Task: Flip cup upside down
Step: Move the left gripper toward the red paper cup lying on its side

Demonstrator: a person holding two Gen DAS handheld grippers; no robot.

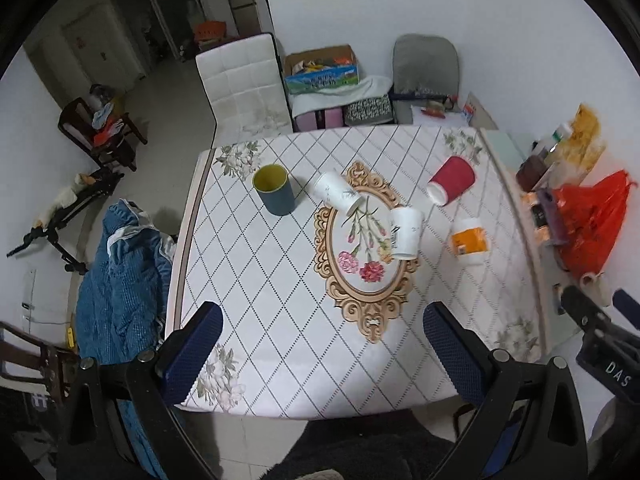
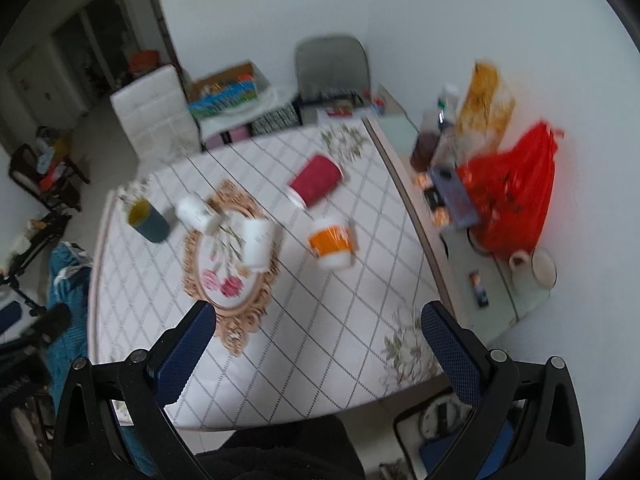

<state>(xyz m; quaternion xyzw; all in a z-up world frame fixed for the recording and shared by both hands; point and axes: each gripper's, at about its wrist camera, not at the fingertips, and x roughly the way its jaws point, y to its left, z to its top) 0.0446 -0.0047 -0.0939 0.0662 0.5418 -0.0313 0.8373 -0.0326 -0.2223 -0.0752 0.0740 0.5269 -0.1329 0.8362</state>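
Several cups stand on the patterned table (image 1: 280, 288). A dark blue cup with a yellow inside (image 1: 274, 189) (image 2: 147, 220) stands upright, mouth up, at the far left. A white cup (image 1: 337, 193) (image 2: 198, 209) lies tilted beside it. Another white cup (image 1: 406, 233) (image 2: 258, 244) stands mouth down. A red cup (image 1: 452, 180) (image 2: 316, 182) lies on its side. An orange and white cup (image 1: 470, 242) (image 2: 331, 246) stands mouth down. My left gripper (image 1: 322, 344) and right gripper (image 2: 320, 340) are both open and empty above the table's near edge.
A side counter at the right holds a red plastic bag (image 2: 516, 196), bottles (image 2: 430, 140) and a white mug (image 2: 520, 266). A white chair (image 1: 244, 84) and a grey chair (image 1: 426, 68) stand behind the table. A blue cloth (image 1: 120, 280) lies at the left.
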